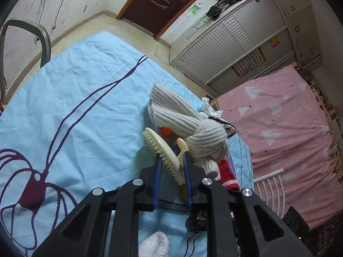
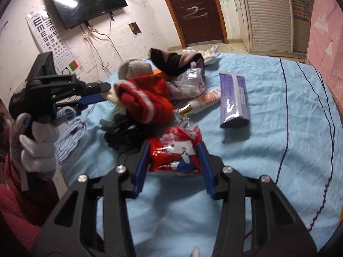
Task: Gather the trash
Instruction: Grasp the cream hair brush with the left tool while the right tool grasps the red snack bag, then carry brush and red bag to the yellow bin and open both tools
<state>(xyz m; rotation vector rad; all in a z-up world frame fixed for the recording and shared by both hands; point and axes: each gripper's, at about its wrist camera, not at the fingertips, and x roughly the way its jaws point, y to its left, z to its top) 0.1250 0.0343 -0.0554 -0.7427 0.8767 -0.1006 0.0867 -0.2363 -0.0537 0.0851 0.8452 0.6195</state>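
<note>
My left gripper [image 1: 171, 157] is shut on a cream hairbrush [image 1: 164, 152], its blue fingers on either side of the brush head, beside a grey knit scarf [image 1: 188, 124] on the blue bedsheet [image 1: 75, 98]. It also shows in the right wrist view [image 2: 103, 94] at the left of the pile. My right gripper [image 2: 174, 150] is around a red cartoon snack wrapper [image 2: 175, 152]; the fingers touch its sides. A purple packet [image 2: 234, 98], a white and orange tube [image 2: 203, 101] and a clear plastic bag [image 2: 189, 81] lie behind it.
A red and white knit item [image 2: 145, 100], black cloth [image 2: 126, 132] and a black and pink plush piece [image 2: 175, 62] sit in the pile. A pink bed cover [image 1: 289, 132] stands right of the bed. A door [image 2: 193, 8] and a wall TV [image 2: 88, 0] are behind.
</note>
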